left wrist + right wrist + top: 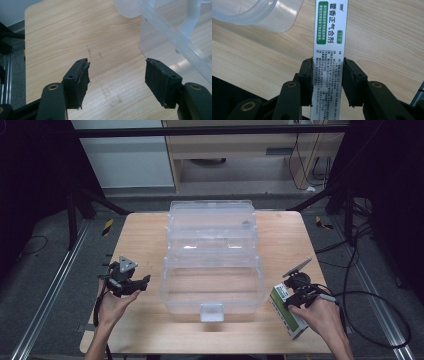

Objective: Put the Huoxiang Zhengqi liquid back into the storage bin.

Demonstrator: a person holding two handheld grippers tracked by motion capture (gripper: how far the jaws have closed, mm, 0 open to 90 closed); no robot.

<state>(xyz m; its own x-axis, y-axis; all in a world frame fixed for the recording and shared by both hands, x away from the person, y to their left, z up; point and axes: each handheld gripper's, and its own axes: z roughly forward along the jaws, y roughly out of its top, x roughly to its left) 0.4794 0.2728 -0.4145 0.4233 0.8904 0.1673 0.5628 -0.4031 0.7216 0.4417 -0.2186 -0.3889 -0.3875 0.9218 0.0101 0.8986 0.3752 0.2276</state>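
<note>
Pale wood-grain table point(145, 235), rounded corners. Clear moulded-plastic bin point(212, 260), centre. Flat green-and-white carton point(329, 37), near right edge, clamped between the right gripper point(327, 75) pads. Left gripper point(117, 77): jaws wide, nothing between.

Glossy cardboard box point(329, 50), matt wooden table point(387, 37)

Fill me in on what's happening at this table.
A person works with a gripper in each hand. The right gripper has its fingers closed on a white-and-green medicine box lying on the wooden table, right of an open clear plastic bin. The left gripper hovers open beside the bin, holding nothing.
</note>
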